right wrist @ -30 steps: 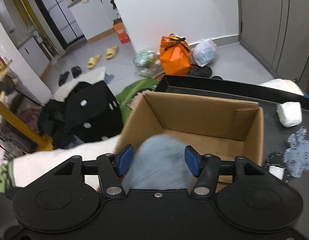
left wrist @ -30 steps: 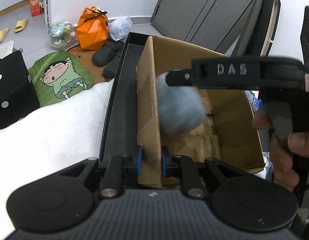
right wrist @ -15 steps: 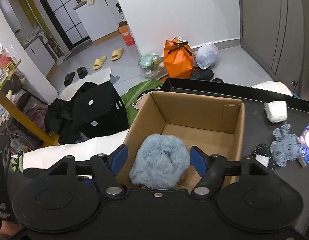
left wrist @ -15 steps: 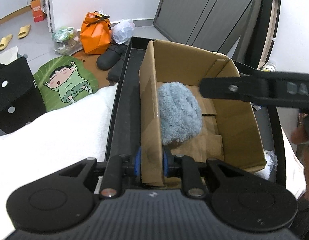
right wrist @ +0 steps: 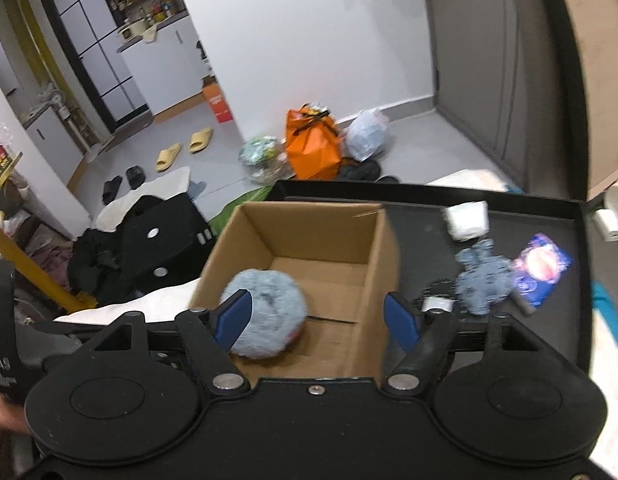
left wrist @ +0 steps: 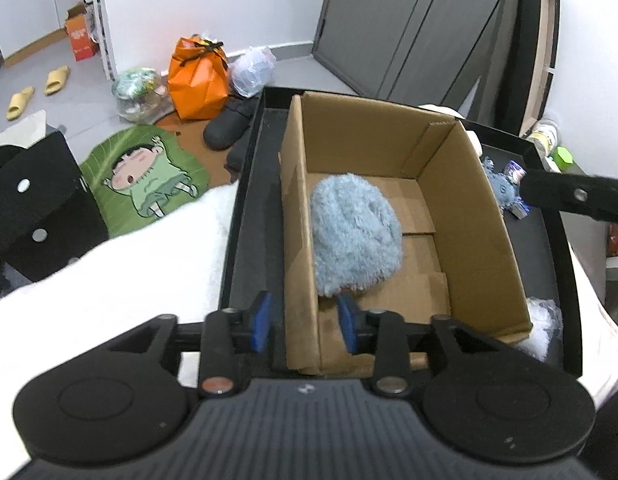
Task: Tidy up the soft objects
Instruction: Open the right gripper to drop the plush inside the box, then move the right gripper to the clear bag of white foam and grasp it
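Note:
A fluffy light-blue soft toy [left wrist: 355, 236] lies inside the open cardboard box [left wrist: 473, 216] against its left wall; it also shows in the right wrist view [right wrist: 269, 314]. My left gripper [left wrist: 303, 322] straddles the box's near left wall with its blue pads apart from the cardboard. My right gripper [right wrist: 317, 316] is open and empty above the box [right wrist: 373, 248], near its right wall. A small blue plush [right wrist: 483, 276] and a white soft pad [right wrist: 467, 220] lie on the black tray [right wrist: 549, 216] to the right of the box.
A colourful packet [right wrist: 543, 274] lies beside the blue plush. A white towel [left wrist: 121, 280] covers the surface left of the tray. On the floor are an orange bag [left wrist: 197, 74], a cartoon mat [left wrist: 145, 176], slippers and a black dice cube [left wrist: 33, 200].
The right gripper let go of the light-blue toy into the box, opened wider and moved right and back. The left gripper's pads have come off the box wall.

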Demonstrator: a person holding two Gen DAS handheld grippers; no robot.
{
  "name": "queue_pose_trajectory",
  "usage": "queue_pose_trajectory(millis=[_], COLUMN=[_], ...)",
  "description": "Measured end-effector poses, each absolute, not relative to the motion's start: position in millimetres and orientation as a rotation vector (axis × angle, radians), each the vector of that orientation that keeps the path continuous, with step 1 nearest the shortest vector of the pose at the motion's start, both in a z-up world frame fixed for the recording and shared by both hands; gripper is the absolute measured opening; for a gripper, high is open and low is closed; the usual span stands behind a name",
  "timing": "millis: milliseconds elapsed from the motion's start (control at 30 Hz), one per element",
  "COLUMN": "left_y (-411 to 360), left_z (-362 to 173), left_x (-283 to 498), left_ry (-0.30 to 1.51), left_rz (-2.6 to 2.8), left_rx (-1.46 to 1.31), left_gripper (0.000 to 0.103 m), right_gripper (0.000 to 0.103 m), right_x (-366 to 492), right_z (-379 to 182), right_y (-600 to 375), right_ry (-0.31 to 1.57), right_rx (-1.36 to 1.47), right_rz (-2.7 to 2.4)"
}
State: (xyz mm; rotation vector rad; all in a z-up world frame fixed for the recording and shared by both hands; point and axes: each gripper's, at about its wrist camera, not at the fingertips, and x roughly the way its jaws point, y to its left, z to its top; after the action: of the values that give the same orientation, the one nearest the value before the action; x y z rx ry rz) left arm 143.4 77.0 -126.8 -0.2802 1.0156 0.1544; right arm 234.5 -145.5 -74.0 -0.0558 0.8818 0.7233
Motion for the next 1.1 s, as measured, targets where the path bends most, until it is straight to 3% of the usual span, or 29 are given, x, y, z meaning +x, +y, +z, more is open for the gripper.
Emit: queue_pose_trajectory(millis=[67, 600, 767, 1100], left_y=[76.2, 60.9, 53.0, 42.4], left_z=[-125.3, -122.4, -121.5, -121.6], left_x=[144.4, 158.6, 162.8, 169.7], left_ry=[1.009, 1.008, 1.002, 1.018], left_rz=[0.173, 0.186, 0.189, 0.168], left_rx=[-0.268, -0.220, -0.191, -0.143], left_gripper=[0.050, 0.063, 0.074, 0.077], right_gripper=[0.072, 0.072, 0.072, 0.074], right_x=[234.7, 223.7, 219.9, 215.4], right_z=[-73.8, -109.8, -135.0, -171.3], right_y=[-154.7, -218.5, -233.7, -255.9], right_ry=[0.869, 0.946, 1.008, 1.074], right_rx=[-0.055, -0.052, -0.057, -0.047], right_rz=[0.705, 0.589, 0.546, 0.472])
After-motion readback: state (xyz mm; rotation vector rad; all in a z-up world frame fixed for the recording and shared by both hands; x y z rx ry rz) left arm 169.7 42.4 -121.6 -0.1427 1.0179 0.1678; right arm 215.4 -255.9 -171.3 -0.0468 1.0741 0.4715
